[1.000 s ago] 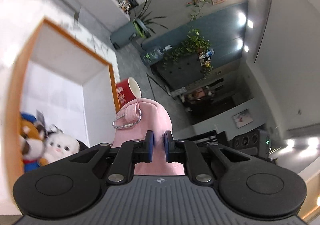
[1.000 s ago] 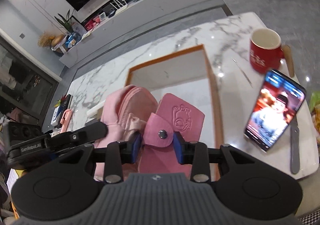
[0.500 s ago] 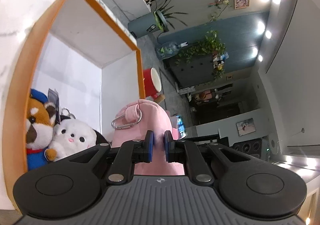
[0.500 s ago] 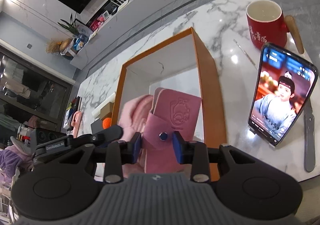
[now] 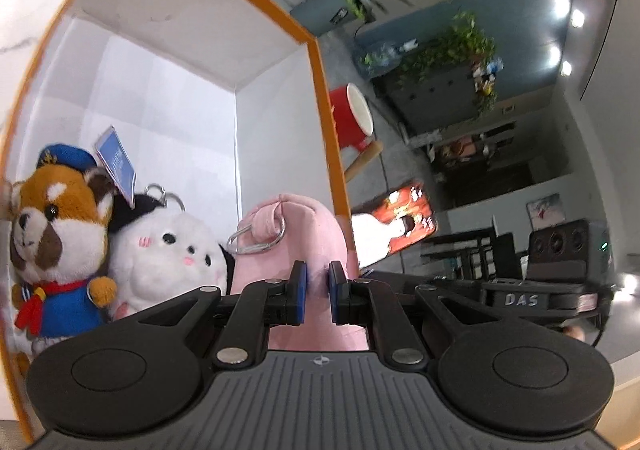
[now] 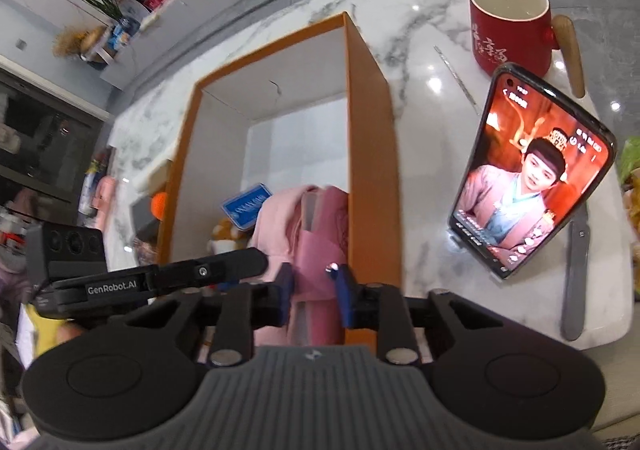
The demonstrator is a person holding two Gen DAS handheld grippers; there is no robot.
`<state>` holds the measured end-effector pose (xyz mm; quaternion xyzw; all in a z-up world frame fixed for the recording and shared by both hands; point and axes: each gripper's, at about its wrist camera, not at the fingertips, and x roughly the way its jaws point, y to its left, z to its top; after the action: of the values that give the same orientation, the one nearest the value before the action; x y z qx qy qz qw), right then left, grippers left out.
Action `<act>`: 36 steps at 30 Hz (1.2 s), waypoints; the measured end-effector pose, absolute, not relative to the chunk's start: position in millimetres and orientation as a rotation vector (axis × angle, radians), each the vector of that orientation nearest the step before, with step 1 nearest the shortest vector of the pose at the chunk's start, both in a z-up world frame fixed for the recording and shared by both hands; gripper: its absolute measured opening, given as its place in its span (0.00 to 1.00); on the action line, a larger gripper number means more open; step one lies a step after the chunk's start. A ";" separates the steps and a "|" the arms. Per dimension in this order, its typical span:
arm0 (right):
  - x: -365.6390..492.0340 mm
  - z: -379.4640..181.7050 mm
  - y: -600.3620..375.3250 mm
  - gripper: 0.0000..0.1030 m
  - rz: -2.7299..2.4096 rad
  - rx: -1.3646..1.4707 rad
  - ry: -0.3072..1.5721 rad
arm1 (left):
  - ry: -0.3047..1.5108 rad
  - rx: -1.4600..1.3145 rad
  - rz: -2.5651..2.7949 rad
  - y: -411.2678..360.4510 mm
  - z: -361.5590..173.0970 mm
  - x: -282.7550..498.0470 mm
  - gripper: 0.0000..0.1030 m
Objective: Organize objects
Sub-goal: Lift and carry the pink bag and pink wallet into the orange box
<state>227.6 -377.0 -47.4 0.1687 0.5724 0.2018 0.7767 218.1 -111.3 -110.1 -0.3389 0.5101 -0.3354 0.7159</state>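
On the marble table point(image 6: 404, 1), "GenRobot.AI" left claw point(image 5: 317, 292) pinches a pink pouch point(image 5: 308, 226); right claw point(image 6: 313, 292) closing on it.

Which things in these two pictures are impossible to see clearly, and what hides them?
- Left wrist view: the pink pouch's lower part, hidden behind the left claw.
- Right wrist view: the plush toys, mostly covered by the pouch and the left claw's arm.
- Right wrist view: the orange box's floor near the camera, hidden by the right claw.
- Mug lettering: too blurred to read.

Left gripper point(image 5: 317, 292) clamped — right gripper point(image 6: 313, 292) closing
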 end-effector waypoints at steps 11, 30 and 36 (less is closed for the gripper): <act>222.8 -46.5 -345.5 0.22 0.392 0.163 1.227 | 1.206 -0.486 -0.625 -126.3 -106.0 213.3 0.14; 215.5 -51.2 -302.1 0.42 0.399 0.007 1.106 | 1.067 -0.038 -0.657 -121.6 -70.5 226.2 0.37; 214.0 -65.0 -291.6 0.41 0.386 -0.027 1.086 | 1.078 0.137 -0.722 -134.3 -79.4 229.5 0.51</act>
<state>214.0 -291.6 -65.0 -0.0128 0.5135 0.1826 0.8383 229.5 -134.3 -79.4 0.0637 0.5016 -0.3359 0.7947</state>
